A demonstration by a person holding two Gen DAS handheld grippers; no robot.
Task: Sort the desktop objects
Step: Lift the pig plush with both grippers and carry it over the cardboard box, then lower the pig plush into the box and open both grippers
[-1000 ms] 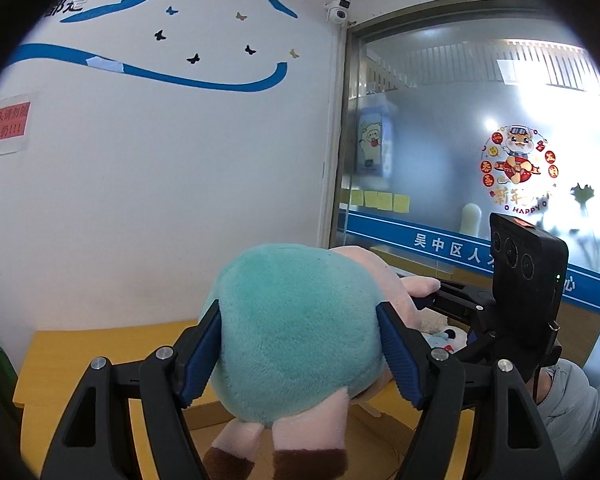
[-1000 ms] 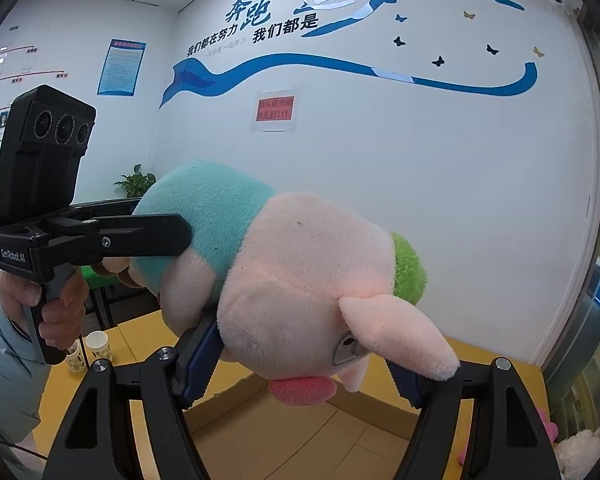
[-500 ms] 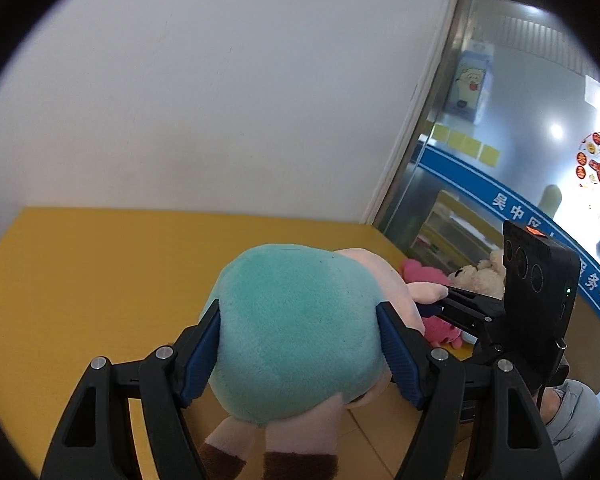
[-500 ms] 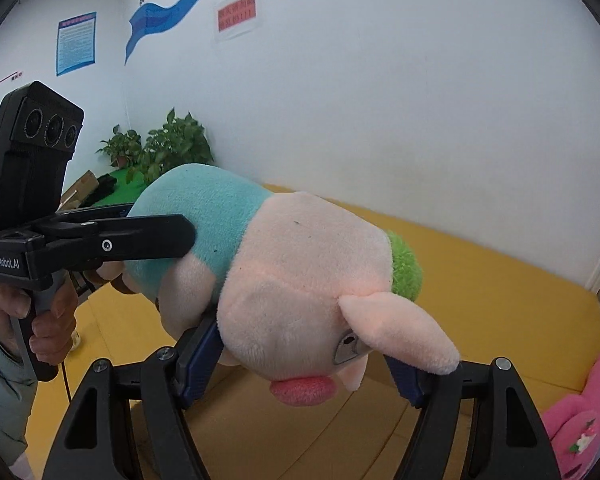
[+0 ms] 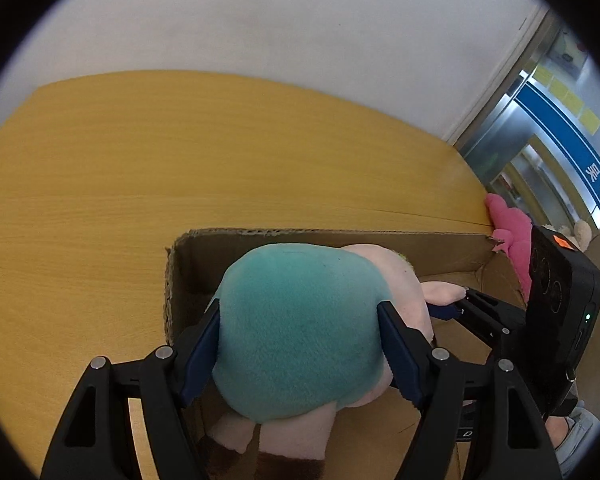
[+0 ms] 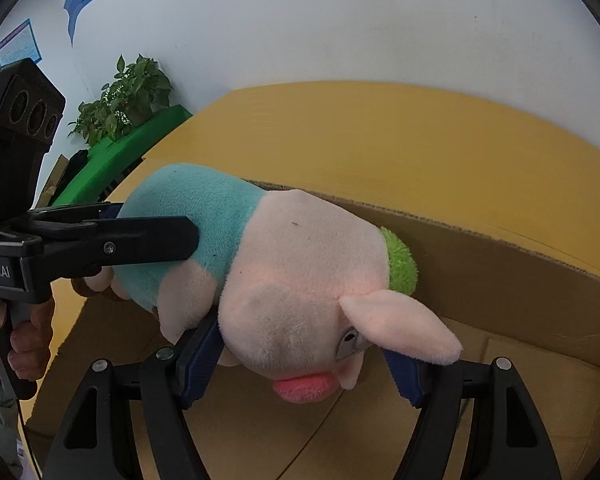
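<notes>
A plush pig [image 5: 300, 340] with a teal body and a pink head [image 6: 300, 280] hangs between both grippers. My left gripper [image 5: 300, 344] is shut on its teal rear. My right gripper [image 6: 300, 364] is shut on its pink head, seen from the left wrist view as a black tool [image 5: 480, 312] at the right. The pig is held above the open cardboard box [image 5: 340, 236], partly inside its walls [image 6: 480, 268]. Its brown-tipped feet hang low in the left wrist view.
The box sits on a yellow wooden table [image 5: 180, 160] against a white wall. A pink plush toy [image 5: 508, 228] and a beige one [image 5: 580, 232] lie beyond the box's right end. A potted plant [image 6: 128, 96] on a green stand is at the far left.
Both grippers have tilted and lowered with the pig, from pointing at the wall to pointing down over the cardboard box. The grip on the pig is unchanged.
</notes>
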